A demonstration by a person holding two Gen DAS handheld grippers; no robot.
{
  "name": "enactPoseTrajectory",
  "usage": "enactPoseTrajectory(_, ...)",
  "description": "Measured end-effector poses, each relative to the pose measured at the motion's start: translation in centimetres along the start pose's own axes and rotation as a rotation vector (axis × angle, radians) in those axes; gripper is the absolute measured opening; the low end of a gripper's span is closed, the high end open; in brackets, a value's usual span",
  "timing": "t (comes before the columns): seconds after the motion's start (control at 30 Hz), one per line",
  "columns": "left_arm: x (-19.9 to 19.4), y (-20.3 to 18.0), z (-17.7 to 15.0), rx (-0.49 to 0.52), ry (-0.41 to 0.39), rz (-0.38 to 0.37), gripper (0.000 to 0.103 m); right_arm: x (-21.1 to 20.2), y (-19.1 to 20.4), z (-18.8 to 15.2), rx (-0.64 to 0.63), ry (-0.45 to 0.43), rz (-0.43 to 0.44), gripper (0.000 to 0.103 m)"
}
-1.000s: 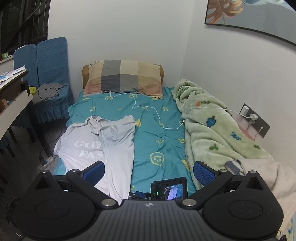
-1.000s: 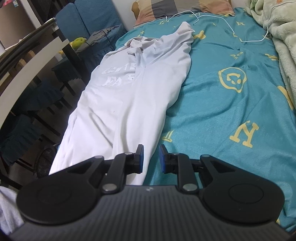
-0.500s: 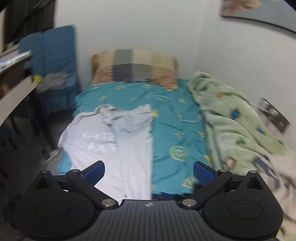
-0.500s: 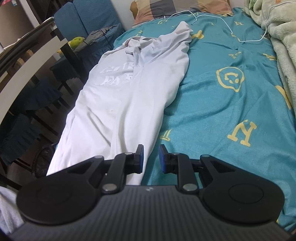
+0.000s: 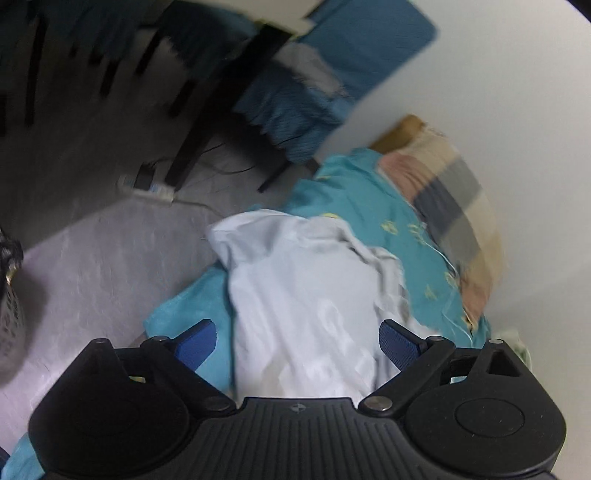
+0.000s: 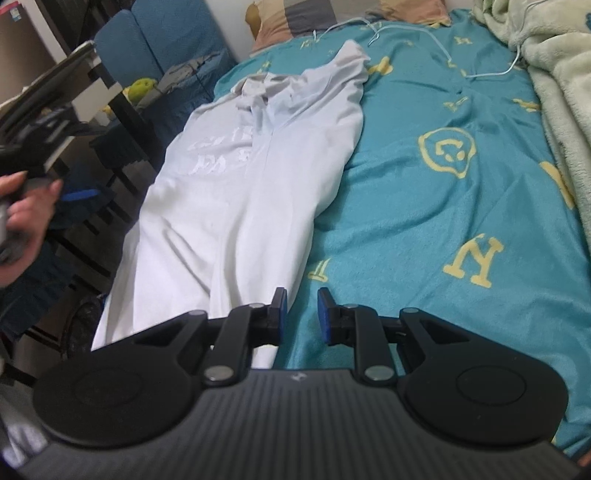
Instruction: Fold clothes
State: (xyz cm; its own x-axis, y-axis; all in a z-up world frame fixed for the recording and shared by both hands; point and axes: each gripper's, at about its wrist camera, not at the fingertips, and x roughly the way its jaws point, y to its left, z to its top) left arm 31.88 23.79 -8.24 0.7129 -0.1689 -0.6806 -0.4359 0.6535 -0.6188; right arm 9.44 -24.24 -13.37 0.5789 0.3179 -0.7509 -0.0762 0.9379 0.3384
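A white garment with pale lettering [image 6: 240, 184] lies lengthwise along the left side of the teal bed [image 6: 424, 206]; it also shows in the left wrist view [image 5: 306, 306], blurred. My left gripper [image 5: 297, 341] is wide open and empty, tilted, above the garment near the bed's left edge. It shows in the right wrist view at the far left, held in a hand [image 6: 26, 218]. My right gripper [image 6: 301, 310] has its jaws nearly together with a narrow gap, holding nothing, just above the garment's right edge at the near end.
A plaid pillow [image 6: 351, 14] lies at the head of the bed. A green fleece blanket [image 6: 554, 74] covers the right side. A white cable [image 6: 443, 48] runs over the sheet. A dark table [image 5: 221, 92], blue chair [image 6: 166, 48] and power strip [image 5: 147, 184] stand left of the bed.
My left gripper has swung sharply left and rolled over the bed's left edge, still open. My right gripper has barely moved and its gap is unchanged.
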Motion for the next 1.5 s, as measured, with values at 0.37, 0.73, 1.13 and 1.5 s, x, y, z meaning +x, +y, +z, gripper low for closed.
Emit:
enactPoseTrajectory(0.37, 14.0, 8.3, 4.5, -0.221, 0.077, -0.097, 0.086, 4.1, -0.2, 1.0, 0.056, 0.089, 0.02, 0.022)
enactPoseTrajectory(0.73, 16.4, 3.4, 6.8, 0.073, -0.085, -0.028, 0.008, 5.9, 0.1, 1.8, 0.066, 0.101, 0.004, 0.022)
enactPoseTrajectory(1.13, 6.8, -18.7, -4.3, 0.871, -0.293, -0.154, 0.008, 2.4, -0.7, 2.3, 0.093, -0.03, 0.011, 0.022)
enactPoseTrajectory(1.5, 14.4, -21.3, -20.1, 1.099, -0.103, -0.131, 0.034, 1.8, -4.8, 2.5, 0.228, -0.083, 0.008, 0.022)
